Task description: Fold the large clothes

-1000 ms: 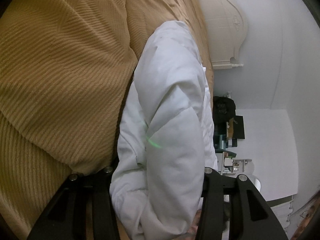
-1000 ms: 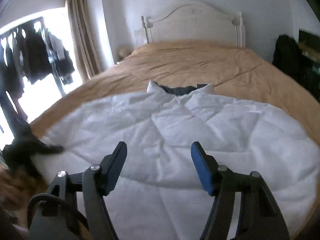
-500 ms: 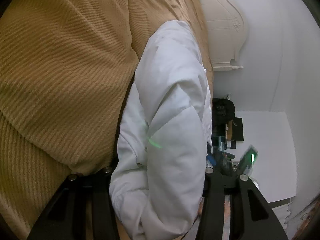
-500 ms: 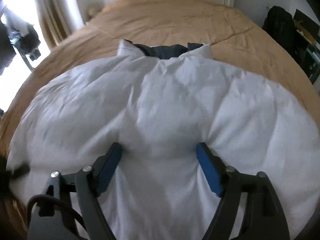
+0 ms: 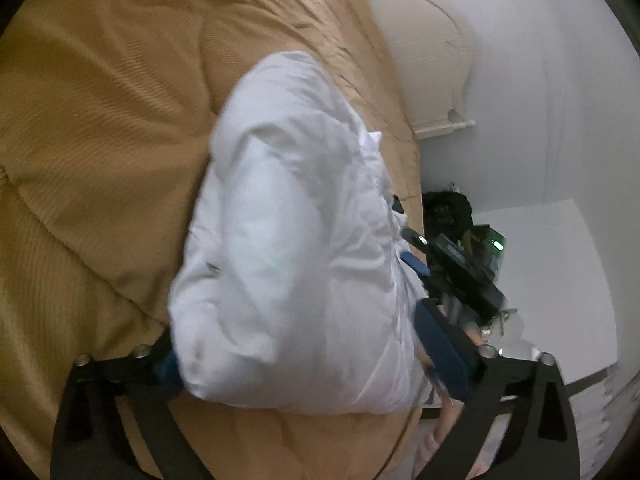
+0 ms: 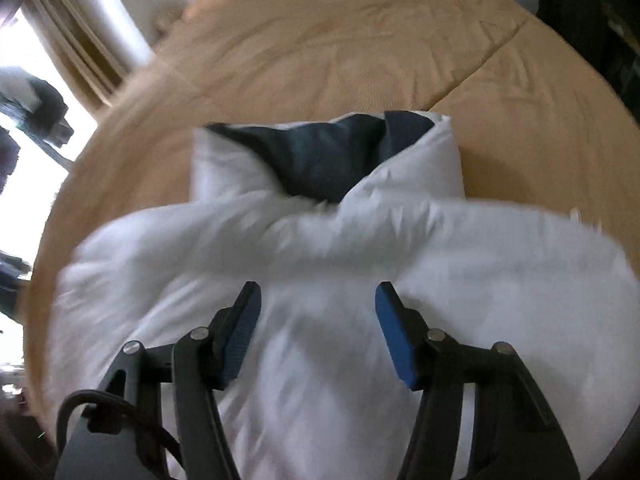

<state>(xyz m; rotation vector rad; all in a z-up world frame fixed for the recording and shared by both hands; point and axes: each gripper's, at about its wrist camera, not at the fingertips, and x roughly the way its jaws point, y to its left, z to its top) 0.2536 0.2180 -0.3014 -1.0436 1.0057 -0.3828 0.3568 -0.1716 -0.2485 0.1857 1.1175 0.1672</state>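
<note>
The bed (image 6: 360,40), covered by a tan ribbed bedspread (image 5: 100,160), carries the white padded jacket (image 6: 320,260). The jacket lies across the near part of the bed, its dark-lined collar (image 6: 328,156) pointing toward the headboard (image 5: 432,60). The left tool (image 5: 304,364) has just been opening; its jaws stand wide apart, with a bulky fold of the jacket between them. The right tool (image 6: 318,320) has just been closing; its blue pads (image 6: 394,340) stand apart over the jacket's middle, and pad contact with the fabric cannot be determined.
</note>
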